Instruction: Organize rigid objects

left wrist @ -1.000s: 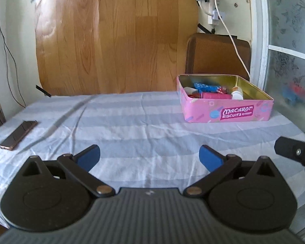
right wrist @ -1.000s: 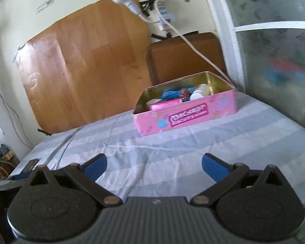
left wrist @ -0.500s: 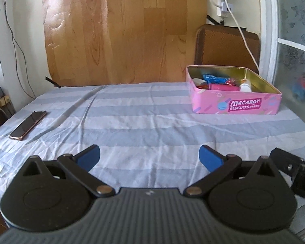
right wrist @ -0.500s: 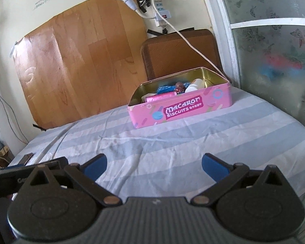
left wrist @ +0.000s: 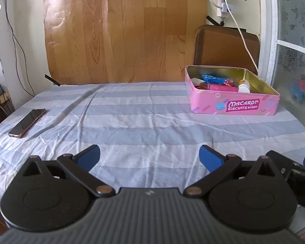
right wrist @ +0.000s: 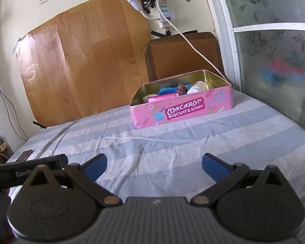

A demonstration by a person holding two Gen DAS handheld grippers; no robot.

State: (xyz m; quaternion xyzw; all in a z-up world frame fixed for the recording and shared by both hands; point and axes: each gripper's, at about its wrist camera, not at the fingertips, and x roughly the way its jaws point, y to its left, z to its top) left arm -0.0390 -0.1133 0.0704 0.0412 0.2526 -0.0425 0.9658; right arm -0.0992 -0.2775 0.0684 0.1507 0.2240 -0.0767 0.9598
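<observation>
A pink open Macaron Biscuits tin (left wrist: pixel 233 106) stands at the far right of the striped table; it also shows in the right wrist view (right wrist: pixel 183 111). Inside lie a pink box (left wrist: pixel 221 87), a blue item (left wrist: pixel 211 79), a white bottle (left wrist: pixel 244 86) and other small things. My left gripper (left wrist: pixel 149 155) is open and empty, low over the table's near edge, well short of the tin. My right gripper (right wrist: pixel 154 163) is open and empty, also near the front edge. The right gripper's body (left wrist: pixel 294 172) shows at the left view's right edge.
A phone (left wrist: pixel 27 122) lies at the table's left side. A wood-grain sheet (left wrist: pixel 122 30) covers the wall behind. A brown chair back (left wrist: pixel 223 48) stands behind the tin, with a white cable (left wrist: pixel 240 30) hanging over it. A frosted glass door (right wrist: pixel 274 61) is at the right.
Both grippers have pulled back and risen a little from the tin, so more table shows. Both stayed open and empty. Nothing on the table moved.
</observation>
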